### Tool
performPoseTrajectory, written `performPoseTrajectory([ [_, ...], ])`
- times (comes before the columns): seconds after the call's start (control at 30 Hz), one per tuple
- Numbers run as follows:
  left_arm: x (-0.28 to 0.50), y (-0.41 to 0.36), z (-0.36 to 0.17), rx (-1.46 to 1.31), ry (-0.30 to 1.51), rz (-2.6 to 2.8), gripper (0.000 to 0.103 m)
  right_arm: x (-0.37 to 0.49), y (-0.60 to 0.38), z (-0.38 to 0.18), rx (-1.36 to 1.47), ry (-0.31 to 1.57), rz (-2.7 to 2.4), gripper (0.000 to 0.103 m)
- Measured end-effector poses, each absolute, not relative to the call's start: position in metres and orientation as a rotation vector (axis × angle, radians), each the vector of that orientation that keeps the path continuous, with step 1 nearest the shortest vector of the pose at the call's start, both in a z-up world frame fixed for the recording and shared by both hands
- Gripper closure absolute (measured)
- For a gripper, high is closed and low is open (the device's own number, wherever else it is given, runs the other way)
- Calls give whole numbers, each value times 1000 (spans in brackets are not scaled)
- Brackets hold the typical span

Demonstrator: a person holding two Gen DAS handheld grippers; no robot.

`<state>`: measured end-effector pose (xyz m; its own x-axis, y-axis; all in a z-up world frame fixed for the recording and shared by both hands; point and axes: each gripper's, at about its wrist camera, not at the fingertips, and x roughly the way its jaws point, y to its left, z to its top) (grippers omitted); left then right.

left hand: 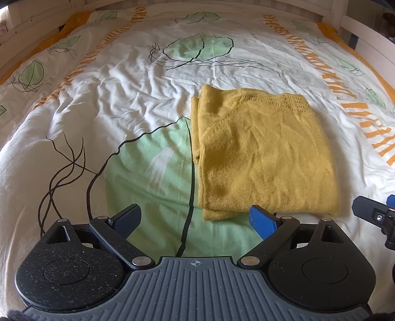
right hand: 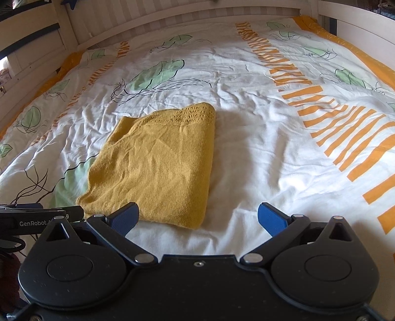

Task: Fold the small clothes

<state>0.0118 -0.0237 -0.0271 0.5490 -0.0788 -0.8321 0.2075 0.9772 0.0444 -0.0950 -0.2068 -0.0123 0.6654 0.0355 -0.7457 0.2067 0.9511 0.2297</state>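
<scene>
i see the mustard knit garment (left hand: 264, 153) lying folded into a rough rectangle on the bedspread (left hand: 123, 98), flat, no gripper touching it. taking the garment as reference for everything below.

left gripper (left hand: 195, 218): jaws spread wide, nothing between them. it sits just short of the garment's near edge, offset toward the garment's left corner; the right-hand blue pad (left hand: 263, 221) overlaps the near hem in view, can't tell if it actually touches. the other pad (left hand: 128, 218) is over the green leaf print (left hand: 153, 168) just left of the garment.

right gripper (right hand: 198, 217): also wide, empty. it's at the garment's near right corner; its left pad (right hand: 124, 218) sits in front of the near hem, the right pad (right hand: 271, 218) is over plain white sheet well right of the garment (right hand: 158, 163).

garment detail: openwork lace band (right hand: 187, 116) along the far edge, layered folded edges visible on the left side, surface a bit creased.

beyond the garment the bedspread runs to a pale slatted headboard (right hand: 197, 22); orange stripe bands (right hand: 345, 128) lie to the garment's right.
</scene>
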Motion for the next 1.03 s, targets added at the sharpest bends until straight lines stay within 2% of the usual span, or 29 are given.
performPoseTrajectory([
  [1.03,19,-23,-34,148,1000,-155,8,-86,-209,-24,338,889,-112,1],
])
